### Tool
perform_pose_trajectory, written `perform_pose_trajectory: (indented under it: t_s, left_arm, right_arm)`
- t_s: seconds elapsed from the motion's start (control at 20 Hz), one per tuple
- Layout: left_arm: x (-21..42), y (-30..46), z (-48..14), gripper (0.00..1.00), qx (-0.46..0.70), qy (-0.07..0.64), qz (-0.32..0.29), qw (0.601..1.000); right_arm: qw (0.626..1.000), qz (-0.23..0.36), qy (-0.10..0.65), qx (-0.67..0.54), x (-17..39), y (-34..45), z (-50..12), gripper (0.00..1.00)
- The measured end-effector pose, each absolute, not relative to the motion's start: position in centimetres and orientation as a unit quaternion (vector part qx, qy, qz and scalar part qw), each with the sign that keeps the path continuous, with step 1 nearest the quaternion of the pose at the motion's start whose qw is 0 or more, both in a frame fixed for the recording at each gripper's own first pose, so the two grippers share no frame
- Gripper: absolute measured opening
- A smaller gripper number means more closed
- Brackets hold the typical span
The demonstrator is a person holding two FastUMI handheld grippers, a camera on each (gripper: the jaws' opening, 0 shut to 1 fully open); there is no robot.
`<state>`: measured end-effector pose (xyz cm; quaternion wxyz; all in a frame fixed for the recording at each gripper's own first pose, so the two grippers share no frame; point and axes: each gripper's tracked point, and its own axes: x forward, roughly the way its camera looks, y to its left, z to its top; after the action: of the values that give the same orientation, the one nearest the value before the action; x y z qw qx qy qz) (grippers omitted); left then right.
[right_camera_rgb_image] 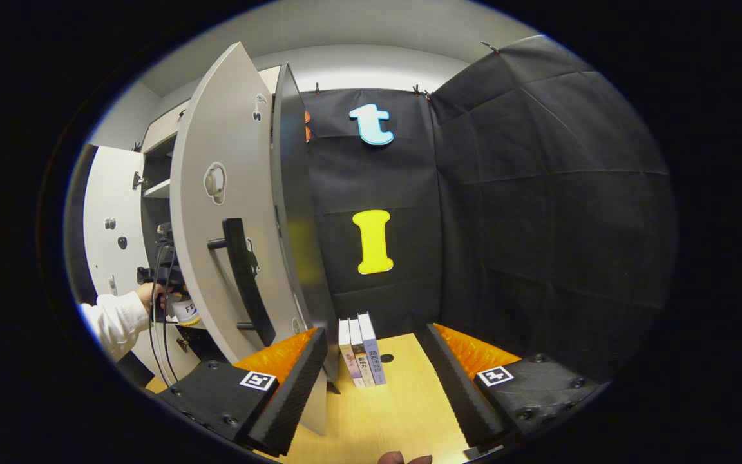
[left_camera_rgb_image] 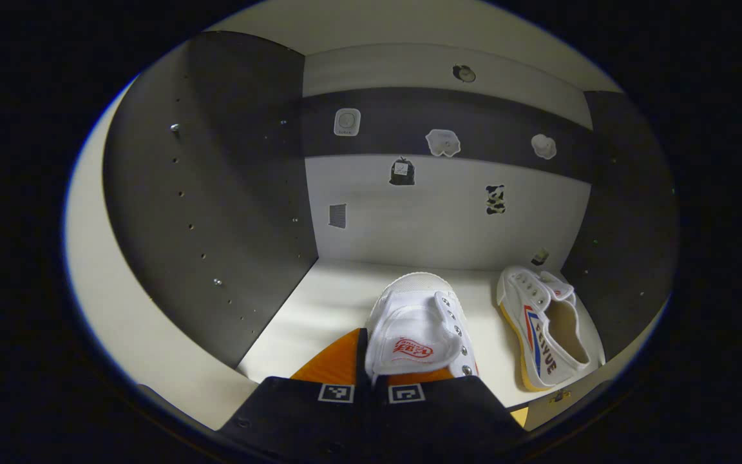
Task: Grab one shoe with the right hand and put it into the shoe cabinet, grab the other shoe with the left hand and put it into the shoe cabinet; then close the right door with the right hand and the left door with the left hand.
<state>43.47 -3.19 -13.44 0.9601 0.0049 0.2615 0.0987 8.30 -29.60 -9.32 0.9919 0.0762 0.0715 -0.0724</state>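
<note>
left gripper (left_camera_rgb_image: pixel 371 380): clamped on white shoe (left_camera_rgb_image: pixel 419 325)
cabinet floor (left_camera_rgb_image: pixel 319 309): pale, second shoe (left_camera_rgb_image: pixel 545 325) at right
right gripper (right_camera_rgb_image: pixel 374 380): fingers apart, over wooden table (right_camera_rgb_image: pixel 397 412), beside open right door (right_camera_rgb_image: pixel 229 212)

white shoe (left_camera_rgb_image: pixel 417 332) upright, mid-shelf | second shoe (left_camera_rgb_image: pixel 542 325) tilted, right | right door (right_camera_rgb_image: pixel 229 212) open

White canvas shoes (left_camera_rgb_image: pixel 419 335) are lying on the cabinet's matt shelf (left_camera_rgb_image: pixel 326 309); the wooden table (right_camera_rgb_image: pixel 377 412) is looking smooth beside wrinkled cloth wall (right_camera_rgb_image: pixel 538 193).
</note>
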Motion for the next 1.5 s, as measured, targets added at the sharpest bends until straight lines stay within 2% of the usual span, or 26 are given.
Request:
perform_pose_trajectory:
  t_s: [0.2, 0.25, 0.3, 0.45, 0.6, 0.65, 0.75, 0.8, 0.95, 1.0, 1.1, 1.2, 1.25, 1.5]
  left_arm:
    - [46.7, -2.8, -14.6, 0.05, 0.039, 0.281, 0.114, 0.952]
    - [47.6, -2.8, -14.9, 0.05, 0.044, 0.284, 0.114, 0.951]
    - [48.2, -2.8, -15.0, 0.05, 0.047, 0.284, 0.116, 0.951]
    - [49.3, -3.2, -16.0, 0.05, 0.052, 0.295, 0.115, 0.947]
    - [49.4, -3.7, -16.9, 0.06, 0.063, 0.313, 0.113, 0.941]
    - [49.5, -3.9, -17.0, 0.08, 0.065, 0.313, 0.108, 0.941]
    - [49.0, -4.2, -16.8, 0.18, 0.073, 0.319, 0.103, 0.939]
    - [48.8, -4.4, -16.5, 0.19, 0.075, 0.318, 0.098, 0.940]
    - [47.4, -4.1, -14.7, 0.52, 0.095, 0.293, 0.096, 0.947]
    - [46.9, -4.1, -13.9, 0.69, 0.097, 0.279, 0.093, 0.951]
    - [45.5, -4.6, -12.7, 0.85, 0.085, 0.253, 0.082, 0.960]
    - [43.7, -5.5, -11.4, 0.95, 0.071, 0.233, 0.061, 0.968]
    - [42.8, -6.0, -10.7, 0.96, 0.067, 0.223, 0.051, 0.971]
    - [37.2, -9.1, -6.0, 0.97, 0.059, 0.172, 0.001, 0.983]
  right_arm:
    - [0.992, -0.086, 0.063, 0.073, 9.5, -31.6, -9.4, 0.97]
    - [0.991, -0.090, 0.064, 0.073, 9.7, -32.1, -9.6, 1.00]
    - [0.991, -0.094, 0.065, 0.073, 9.9, -32.6, -9.9, 0.97]
    - [0.989, -0.101, 0.069, 0.081, 10.4, -33.5, -10.4, 1.00]
    - [0.989, -0.101, 0.069, 0.086, 10.7, -33.4, -10.6, 0.97]
    - [0.989, -0.100, 0.069, 0.086, 10.6, -33.3, -10.6, 1.00]
    - [0.989, -0.099, 0.072, 0.088, 10.4, -32.9, -10.7, 1.00]
    - [0.989, -0.098, 0.072, 0.090, 10.2, -32.7, -10.6, 0.97]
    - [0.989, -0.097, 0.071, 0.088, 9.4, -32.0, -10.2, 1.00]
    - [0.989, -0.097, 0.069, 0.089, 9.2, -31.8, -9.9, 0.97]
    - [0.989, -0.095, 0.068, 0.093, 8.8, -31.1, -9.5, 1.00]
    - [0.989, -0.091, 0.070, 0.094, 8.4, -30.3, -9.3, 0.98]
    - [0.989, -0.089, 0.070, 0.091, 8.3, -29.9, -9.0, 0.98]
    - [0.992, -0.068, 0.062, 0.089, 8.9, -28.1, -7.3, 0.98]
